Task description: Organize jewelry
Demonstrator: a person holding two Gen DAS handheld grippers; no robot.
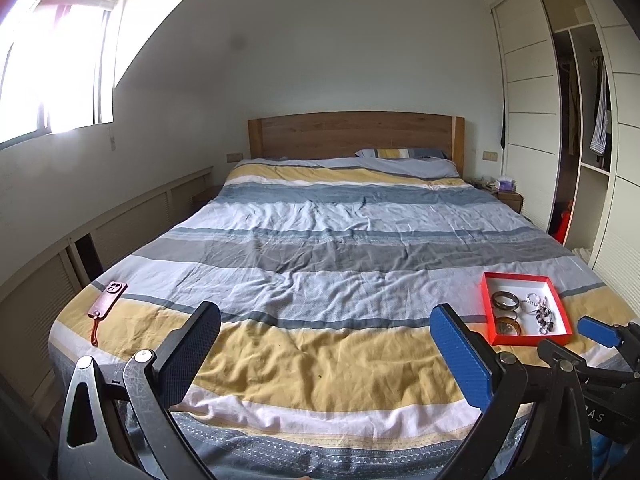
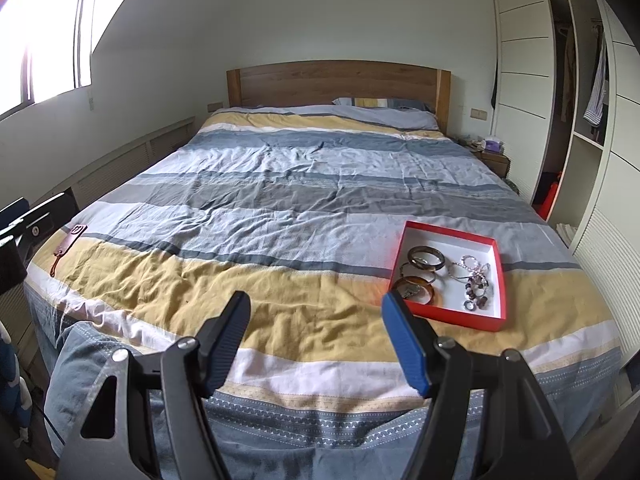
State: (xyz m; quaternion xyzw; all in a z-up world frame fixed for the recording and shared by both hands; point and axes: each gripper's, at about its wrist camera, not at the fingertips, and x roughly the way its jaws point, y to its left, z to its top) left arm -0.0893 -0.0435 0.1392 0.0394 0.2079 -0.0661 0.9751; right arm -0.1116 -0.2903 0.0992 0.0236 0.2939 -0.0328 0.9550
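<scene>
A red-rimmed tray (image 2: 496,280) with a white inside lies on the striped bed cover at the foot of the bed, right side. It also shows in the left wrist view (image 1: 487,308). It holds dark bangles (image 2: 426,259), a brown bangle (image 2: 420,288) and beaded bracelets (image 2: 476,280). My right gripper (image 2: 316,340) is open and empty, over the bed's foot edge, left of and nearer than the tray. My left gripper (image 1: 326,344) is open and empty, over the yellow stripe, left of the tray. The right gripper's blue fingertip (image 1: 600,330) shows at the right edge of the left wrist view.
A reddish phone case with a strap (image 1: 107,300) lies at the bed's left foot corner, also in the right wrist view (image 2: 70,242). The bed (image 2: 280,208) has a wooden headboard (image 2: 340,80). A wardrobe (image 2: 580,100) stands right, a nightstand (image 2: 494,158) beside it.
</scene>
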